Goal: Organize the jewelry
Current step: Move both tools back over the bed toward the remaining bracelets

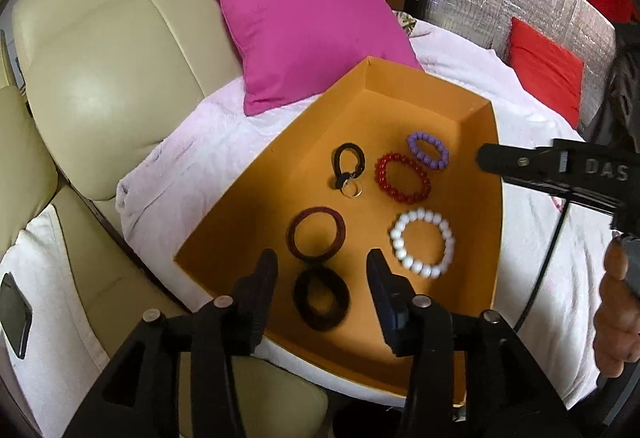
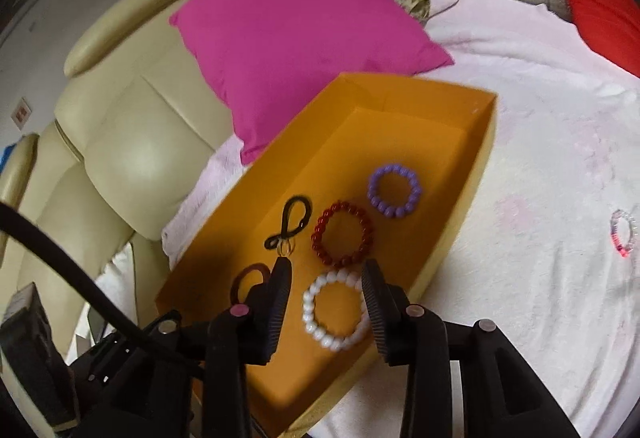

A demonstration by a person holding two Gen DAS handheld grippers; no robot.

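The left gripper hangs over the near end of the orange box, fingers apart and gripping nothing; the black scrunchie lies on the box floor between them, untouched, with the maroon bangle just beyond. The right gripper also stands open and empty above the white bracelet, which lies between its fingers. Past those fingertips sit the red bracelet, the purple bracelet and the black keyring. Well right, a clear bracelet lies on the pink bedspread.
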